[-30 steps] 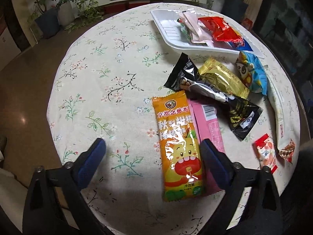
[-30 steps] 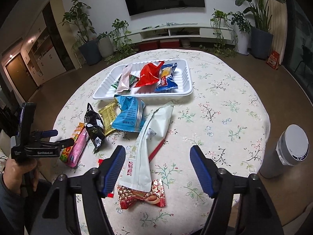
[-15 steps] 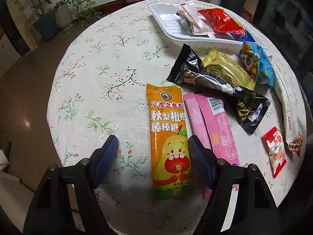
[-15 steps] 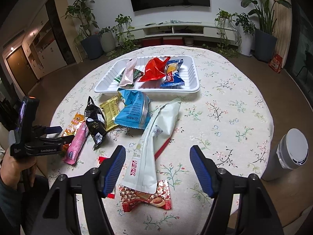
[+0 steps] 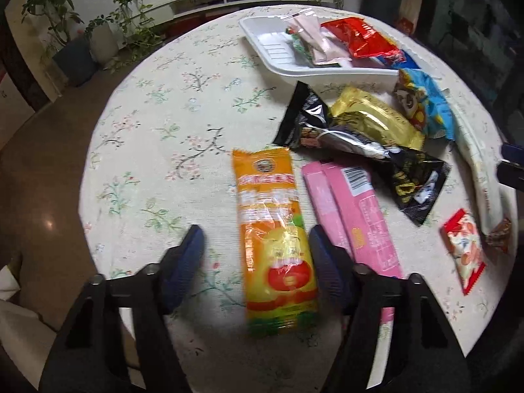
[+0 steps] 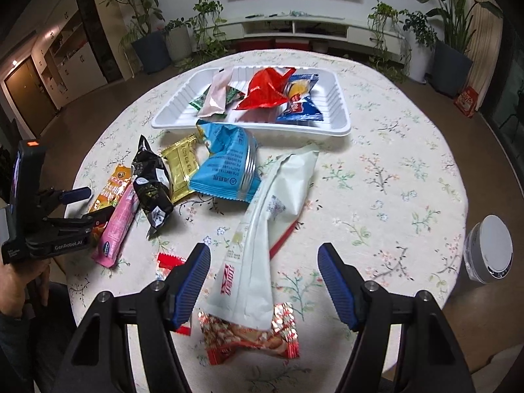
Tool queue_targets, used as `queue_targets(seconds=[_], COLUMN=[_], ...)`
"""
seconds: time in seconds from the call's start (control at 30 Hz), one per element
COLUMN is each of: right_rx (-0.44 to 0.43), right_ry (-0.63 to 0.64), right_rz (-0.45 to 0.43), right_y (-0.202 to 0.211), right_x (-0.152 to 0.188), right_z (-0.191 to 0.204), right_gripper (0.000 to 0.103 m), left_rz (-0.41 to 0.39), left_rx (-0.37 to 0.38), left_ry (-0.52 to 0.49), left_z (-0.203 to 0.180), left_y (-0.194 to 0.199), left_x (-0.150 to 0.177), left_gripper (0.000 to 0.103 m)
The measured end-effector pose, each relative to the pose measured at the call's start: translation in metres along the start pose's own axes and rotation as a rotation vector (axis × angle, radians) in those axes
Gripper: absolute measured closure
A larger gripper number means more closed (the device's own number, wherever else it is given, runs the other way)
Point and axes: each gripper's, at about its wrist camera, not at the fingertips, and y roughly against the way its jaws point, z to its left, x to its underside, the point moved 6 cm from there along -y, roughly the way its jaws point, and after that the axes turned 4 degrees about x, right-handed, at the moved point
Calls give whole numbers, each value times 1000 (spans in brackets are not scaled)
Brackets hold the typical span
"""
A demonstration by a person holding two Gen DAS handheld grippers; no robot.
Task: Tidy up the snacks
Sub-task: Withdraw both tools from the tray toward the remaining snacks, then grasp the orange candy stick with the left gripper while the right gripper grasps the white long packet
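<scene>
Left tongs [image 5: 253, 245]: jaws spread but just closing in, astride the lower half of the orange snack packet [image 5: 273, 229]; the right pad is at its edge, the left pad apart from it. The packet lies flat on the bench [image 5: 157, 124].

Right tongs [image 6: 263, 281]: spread wide, pinching nothing, over the near end of the long pale-green pouch [image 6: 262, 229].

Landmark, orange snack packet:
- just beside it, away from the bench edge: pink packet [image 5: 353, 219];
- beyond the pink one: black packet [image 5: 366, 150], gold packet [image 5: 376, 121], blue packet [image 5: 425, 104];
- farthest: white tray [image 6: 334, 104] holding four or five snacks.
</scene>
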Motion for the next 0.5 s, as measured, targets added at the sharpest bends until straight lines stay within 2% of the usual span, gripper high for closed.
queue_targets(seconds=[0.1,0.3,0.43,0.5], right_rx=[7,-4,-14,-44], right_ry=[-5,-3,-18,-31], right_rz=[23,69,121,133], right_y=[-9,-28,-41,-46], right_x=[-6,-10,-3,0], right_z=[0,3,1,1], right_gripper=[31,32,41,54], left_rz=[-9,-15,-17,-20], left_rx=[13,55,58,60], left_ry=[-9,23,21,21], left_z=[-3,1,1,1], left_y=[0,0,0,1], left_x=[-1,-1,-2,-3], left_gripper=[64,66,68,75])
